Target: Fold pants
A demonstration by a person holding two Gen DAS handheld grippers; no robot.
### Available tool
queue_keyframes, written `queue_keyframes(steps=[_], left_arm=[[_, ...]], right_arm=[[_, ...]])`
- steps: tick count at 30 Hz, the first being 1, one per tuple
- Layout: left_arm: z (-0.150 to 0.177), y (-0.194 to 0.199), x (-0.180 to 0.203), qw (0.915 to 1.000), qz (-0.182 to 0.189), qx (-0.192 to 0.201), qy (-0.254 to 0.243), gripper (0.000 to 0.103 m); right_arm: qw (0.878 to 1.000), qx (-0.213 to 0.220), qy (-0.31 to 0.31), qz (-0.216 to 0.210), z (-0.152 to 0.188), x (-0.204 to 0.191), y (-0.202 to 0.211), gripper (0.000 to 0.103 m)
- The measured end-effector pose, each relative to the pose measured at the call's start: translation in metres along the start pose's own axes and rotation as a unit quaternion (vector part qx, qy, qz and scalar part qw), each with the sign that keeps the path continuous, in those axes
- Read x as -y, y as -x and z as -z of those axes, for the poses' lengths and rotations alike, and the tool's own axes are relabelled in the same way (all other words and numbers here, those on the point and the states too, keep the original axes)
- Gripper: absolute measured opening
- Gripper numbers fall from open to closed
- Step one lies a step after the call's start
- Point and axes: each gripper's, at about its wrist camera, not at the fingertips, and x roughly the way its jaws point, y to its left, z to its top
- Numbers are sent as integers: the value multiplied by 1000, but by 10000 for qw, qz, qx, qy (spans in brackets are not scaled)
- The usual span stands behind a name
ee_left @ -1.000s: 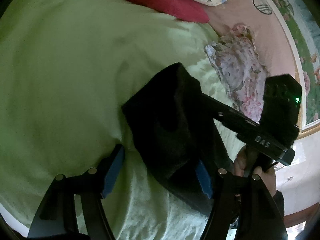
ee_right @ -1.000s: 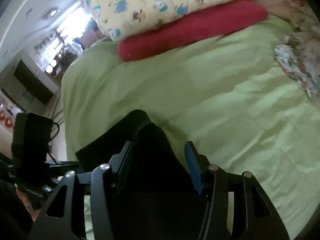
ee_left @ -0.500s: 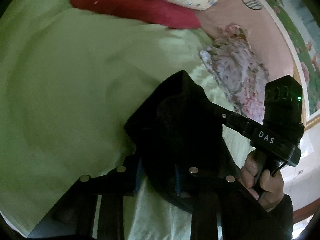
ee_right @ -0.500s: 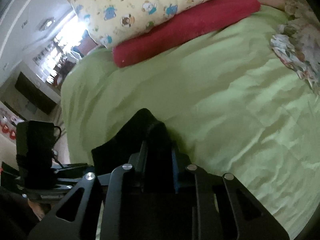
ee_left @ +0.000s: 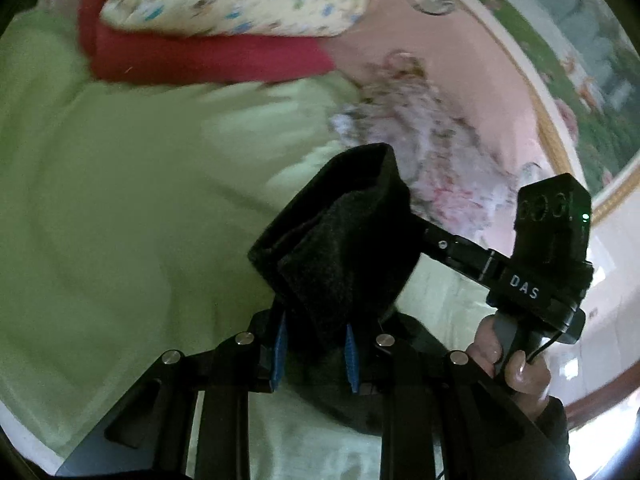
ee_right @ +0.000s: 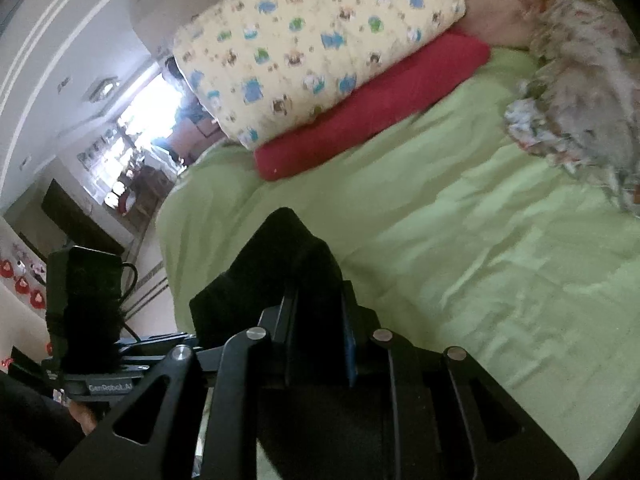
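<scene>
The black pants point(ee_left: 340, 240) hang bunched above the green bedsheet point(ee_left: 120, 200). My left gripper point(ee_left: 314, 350) is shut on one part of the dark cloth, its blue pads pressed against the fabric. In the right wrist view the black pants point(ee_right: 280, 264) rise in a peak, and my right gripper point(ee_right: 320, 332) is shut on them. The right gripper's body and the hand point(ee_left: 512, 364) that holds it show at the right of the left wrist view. The left gripper's body point(ee_right: 84, 300) shows at the left of the right wrist view.
A yellow patterned pillow point(ee_right: 320, 40) lies on a red folded blanket point(ee_right: 380, 108) at the head of the bed. A crumpled floral cloth point(ee_right: 580, 100) lies at the right. The green bedsheet point(ee_right: 480, 240) spreads ahead. A pink wall point(ee_left: 460, 60) stands behind.
Both grippers have closed on the black pants and lifted them off the sheet. The views have tilted up, so more of the pillow and the blanket shows.
</scene>
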Motion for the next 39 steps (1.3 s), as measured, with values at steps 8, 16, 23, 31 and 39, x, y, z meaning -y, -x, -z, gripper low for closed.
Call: queue_keyframes(steps=[8, 16, 23, 31, 39], left_arm=[[14, 17, 64, 9969, 376, 131, -672, 24], [36, 17, 119, 9907, 761, -60, -1123, 24], [60, 6, 164, 9833, 948, -259, -1533, 24], [88, -9, 201, 9741, 1112, -551, -1892, 24], [113, -23, 232, 9637, 1239, -810, -2223, 24]], right_arm=[[9972, 673, -314, 102, 21, 2, 69, 20], [9874, 1353, -794, 226, 57, 16, 128, 20], [9796, 1663, -1055, 390, 86, 29, 167, 19], [9699, 1939, -1395, 475, 125, 49, 201, 19], [9606, 2158, -1654, 585, 160, 63, 228, 19]])
